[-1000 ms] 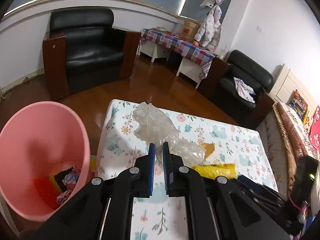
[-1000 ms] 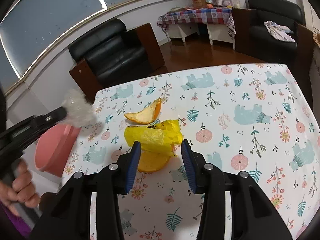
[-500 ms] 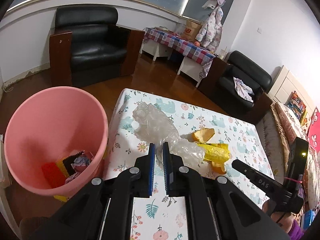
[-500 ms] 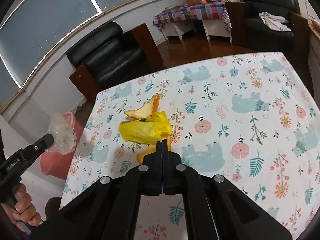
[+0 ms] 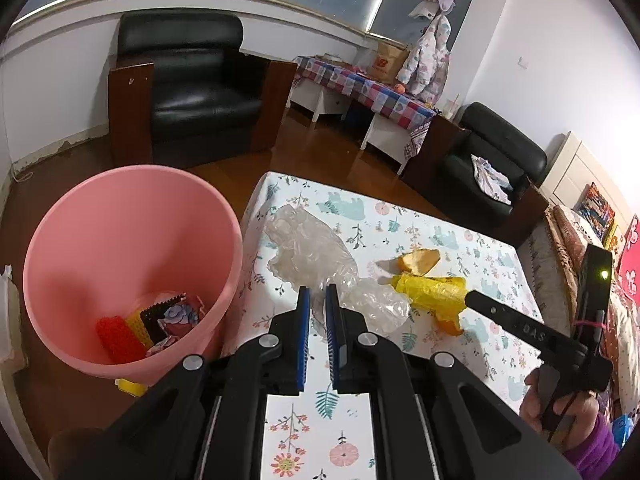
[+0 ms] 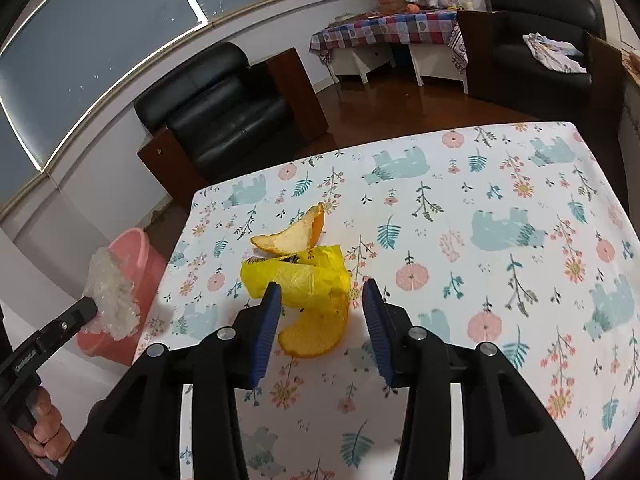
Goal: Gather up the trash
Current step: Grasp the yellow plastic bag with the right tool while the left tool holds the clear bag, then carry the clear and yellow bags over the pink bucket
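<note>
Our left hand-held gripper (image 5: 316, 300) pinches the crumpled clear plastic wrap (image 5: 312, 256) beside the round pink plastic bin (image 5: 132, 264), which already holds scraps. Our right hand-held gripper (image 6: 322, 300), jaws just reopened, straddles the yellow plastic wrapper (image 6: 296, 276) and orange peels (image 6: 312, 332) on the floral desk (image 6: 500, 220), farther from that bin; all three remain.
</note>
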Motion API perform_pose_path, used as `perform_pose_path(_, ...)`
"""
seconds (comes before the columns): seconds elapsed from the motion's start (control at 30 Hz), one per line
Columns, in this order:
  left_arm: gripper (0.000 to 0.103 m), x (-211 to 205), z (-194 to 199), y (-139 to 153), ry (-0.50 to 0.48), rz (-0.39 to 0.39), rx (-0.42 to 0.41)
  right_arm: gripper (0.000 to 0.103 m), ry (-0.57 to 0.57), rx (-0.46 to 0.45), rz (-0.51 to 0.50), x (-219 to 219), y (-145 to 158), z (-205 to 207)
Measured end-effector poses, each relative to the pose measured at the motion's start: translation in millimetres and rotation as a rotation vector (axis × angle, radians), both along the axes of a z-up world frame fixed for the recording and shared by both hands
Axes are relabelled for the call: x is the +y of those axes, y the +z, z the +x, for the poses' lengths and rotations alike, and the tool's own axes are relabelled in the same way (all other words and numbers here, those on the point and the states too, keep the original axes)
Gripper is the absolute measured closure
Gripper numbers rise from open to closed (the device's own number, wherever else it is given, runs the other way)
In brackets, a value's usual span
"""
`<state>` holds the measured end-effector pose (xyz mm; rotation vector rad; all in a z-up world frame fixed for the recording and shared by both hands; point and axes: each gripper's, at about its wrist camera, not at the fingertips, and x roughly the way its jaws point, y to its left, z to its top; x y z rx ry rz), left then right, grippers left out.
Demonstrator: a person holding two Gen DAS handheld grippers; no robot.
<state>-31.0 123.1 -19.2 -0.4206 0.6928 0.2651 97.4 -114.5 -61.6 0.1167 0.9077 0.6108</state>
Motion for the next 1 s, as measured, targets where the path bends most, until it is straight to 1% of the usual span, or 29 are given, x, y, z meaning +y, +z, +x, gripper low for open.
perform_pose_path(0.1,0.096,2.5,0.6,-4.2,0.006,-0.008,0.011,0.060,0.014,-0.002,-0.031,8.7,-5.6,8.4)
perform_pose_path(0.2,0.096,4.3,0.7,-6.2,0.010,-0.009,0.015,0.060,0.030,0.016,-0.041,15.6,-14.0,16.3)
perform_pose_path(0.23,0.096,5.0,0.4,-6.7,0.012,-0.010,0.016,0.062,0.033,0.019,-0.043,16.9,-15.7,17.4)
perform_pose_path(0.27,0.096,5.4,0.0,-7.0,0.014,-0.010,0.016,0.068,0.033,0.016,-0.038,17.5,-17.0,17.6)
perform_pose_path(0.3,0.096,6.1,-0.4,-7.4,0.015,-0.011,0.016,0.080,0.031,0.013,-0.035,17.4,-17.5,16.3)
perform_pose_path(0.4,0.096,6.2,-0.2,-8.4,0.018,-0.011,0.017,0.093,0.025,0.013,-0.023,14.5,-17.8,12.7)
perform_pose_path(0.43,0.096,6.2,-0.7,-8.7,0.019,-0.011,0.017,0.094,0.024,0.010,-0.020,13.1,-17.3,10.9)
perform_pose_path(0.63,0.096,7.0,-4.4,-6.3,0.022,-0.004,0.003,0.096,0.020,-0.023,0.016,1.1,1.5,-6.5)
perform_pose_path(0.77,0.096,10.7,-11.2,-0.2,0.037,-0.003,-0.017,0.096,0.039,-0.063,0.053,-0.4,25.8,-23.5)
perform_pose_path(0.9,0.096,18.1,-21.9,9.1,0.064,0.009,-0.044,0.096,0.083,-0.110,0.080,11.9,52.5,-37.8)
perform_pose_path(1.0,0.096,28.4,-32.4,18.6,0.098,0.025,-0.068,0.097,0.127,-0.134,0.088,30.6,70.7,-45.5)
